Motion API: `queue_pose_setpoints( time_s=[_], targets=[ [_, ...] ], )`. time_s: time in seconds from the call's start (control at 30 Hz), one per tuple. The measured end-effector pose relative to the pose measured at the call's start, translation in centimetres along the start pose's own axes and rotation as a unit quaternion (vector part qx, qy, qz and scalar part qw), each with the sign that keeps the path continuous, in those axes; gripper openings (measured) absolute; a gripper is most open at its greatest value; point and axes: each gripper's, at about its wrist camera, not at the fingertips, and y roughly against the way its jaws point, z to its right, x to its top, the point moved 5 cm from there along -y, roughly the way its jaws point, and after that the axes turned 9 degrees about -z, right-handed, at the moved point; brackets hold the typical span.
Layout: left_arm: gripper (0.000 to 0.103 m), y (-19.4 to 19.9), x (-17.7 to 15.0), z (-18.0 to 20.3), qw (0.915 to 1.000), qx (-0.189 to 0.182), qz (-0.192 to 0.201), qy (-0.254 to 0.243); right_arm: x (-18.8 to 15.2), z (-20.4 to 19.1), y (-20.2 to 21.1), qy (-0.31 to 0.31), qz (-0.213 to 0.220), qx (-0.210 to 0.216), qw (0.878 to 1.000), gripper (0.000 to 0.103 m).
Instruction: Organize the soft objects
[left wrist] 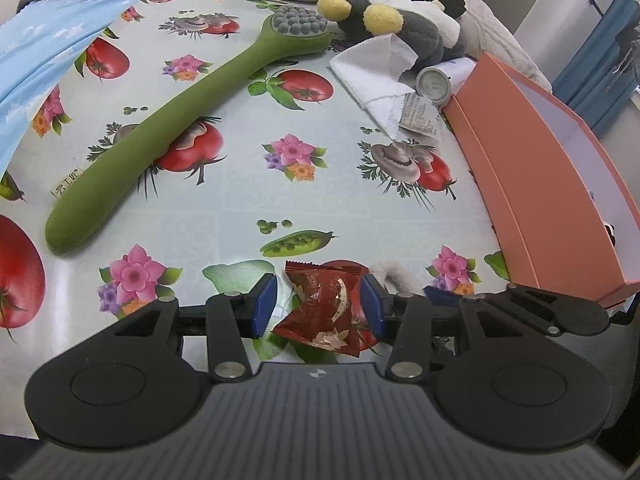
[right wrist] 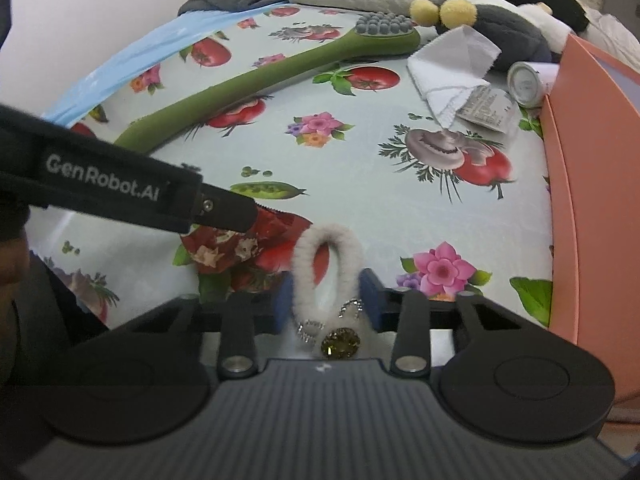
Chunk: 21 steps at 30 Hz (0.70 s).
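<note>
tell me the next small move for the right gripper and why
Probably close the right gripper onto the fuzzy white hair tie: the loop already lies between its blue pads, which don't look pressed on it. Once gripped, it could go to the orange box on the right.

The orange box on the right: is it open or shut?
Open. The orange box has no lid on top, and its pale inner wall shows in the left wrist view. Whether anything lies inside cannot be told.
</note>
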Motion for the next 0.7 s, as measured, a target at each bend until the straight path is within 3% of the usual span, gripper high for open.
queue_pose_setpoints(
  time_s=[0.07,0.17,0.47,0.7],
  targets=[
    [0.052,-0.1,0.0,0.0,1.0,0.0,-0.001,-0.001,0.1,0.0,0.0,0.004,-0.001,0.002,1.0,0.025],
    [0.052,-0.2,0.1,0.1,1.0,-0.003,-0.001,-0.003,0.2,0.0,0.1,0.008,-0.003,-0.003,1.0,0.019],
    [0.052,-0.7,0.0,0.6,0.9998,-0.005,-0.001,-0.019,0.0,2.5,1.3,-0.03,0.0,-0.05,0.998,0.018],
    [0.052,-1.5,-0.3,1.4,0.9991,0.005,-0.008,-0.041,-0.8,3.8,1.8,-0.054,-0.003,-0.062,0.997,0.018]
  ],
)
